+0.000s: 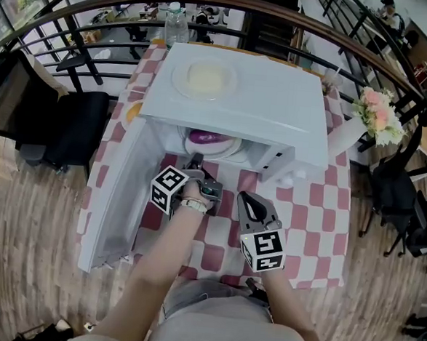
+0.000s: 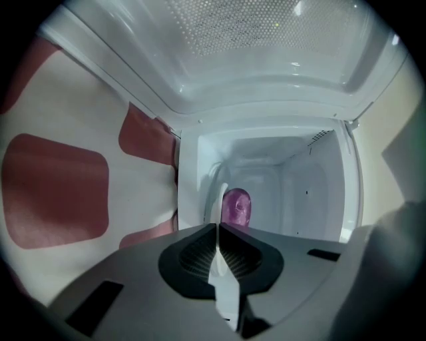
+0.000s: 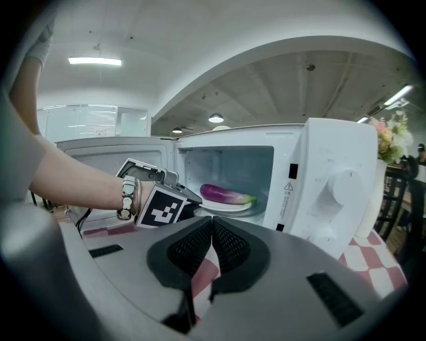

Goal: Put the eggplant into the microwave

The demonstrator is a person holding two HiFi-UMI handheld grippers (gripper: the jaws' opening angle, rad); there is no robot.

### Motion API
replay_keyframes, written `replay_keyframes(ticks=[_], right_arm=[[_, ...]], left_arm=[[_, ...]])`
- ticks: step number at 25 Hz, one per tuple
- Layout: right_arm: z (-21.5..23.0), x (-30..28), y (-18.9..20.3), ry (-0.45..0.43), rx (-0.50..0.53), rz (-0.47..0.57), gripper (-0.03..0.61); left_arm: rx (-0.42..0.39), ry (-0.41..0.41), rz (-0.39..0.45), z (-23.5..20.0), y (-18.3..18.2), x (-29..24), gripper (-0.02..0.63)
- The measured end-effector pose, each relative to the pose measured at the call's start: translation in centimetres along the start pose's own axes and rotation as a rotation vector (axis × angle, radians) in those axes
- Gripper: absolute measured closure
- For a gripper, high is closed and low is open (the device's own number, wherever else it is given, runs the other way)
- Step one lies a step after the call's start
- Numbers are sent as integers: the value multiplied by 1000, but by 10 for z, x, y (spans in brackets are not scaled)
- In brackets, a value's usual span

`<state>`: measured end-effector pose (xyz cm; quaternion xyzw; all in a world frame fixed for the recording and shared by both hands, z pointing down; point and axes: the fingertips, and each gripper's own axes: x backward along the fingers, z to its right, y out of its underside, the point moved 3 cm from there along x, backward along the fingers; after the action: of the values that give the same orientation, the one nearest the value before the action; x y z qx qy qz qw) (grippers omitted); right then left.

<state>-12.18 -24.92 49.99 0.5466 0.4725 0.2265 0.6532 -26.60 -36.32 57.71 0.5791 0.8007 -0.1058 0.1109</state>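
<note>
Inside the boxy white microwave [image 1: 277,98], note the glossy purple eggplant [image 1: 205,137] placed; left gripper [image 2: 217,228], right gripper [image 3: 212,224] pressed together, empty; next, probably swing the white door [image 1: 120,196] shut.

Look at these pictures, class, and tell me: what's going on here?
A person stands at a white microwave on a checked tablecloth, holding a gripper in each hand. The door is swung open. The eggplant lies on a white plate inside the oven. The left gripper is at the opening, pointing at the eggplant, with its jaws shut and nothing between them. The right gripper, also shut and empty, is held further back.
</note>
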Motion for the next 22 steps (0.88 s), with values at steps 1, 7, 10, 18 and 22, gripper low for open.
replay_keyframes(ticks=[1,7,10,18,22], right_arm=[[1,0,0,-1,0,-2,554],[2,-4,0,-11,-7,-5,554],[3,-5,0,-16,-14,-7,554],[-4,-8,3,-47,-18,-13,554],[-1,-7,5,-38,-33,-19,554]], left_arm=[[-1,-5,2,0,0,-2,600],[-36,-50,23,0,-5,-9,600],[-73,-72,19,2,-6,-10,598],[-122,-176,22,2,-3,-5,560],[-108,-191,8,-8,-1,0,482]])
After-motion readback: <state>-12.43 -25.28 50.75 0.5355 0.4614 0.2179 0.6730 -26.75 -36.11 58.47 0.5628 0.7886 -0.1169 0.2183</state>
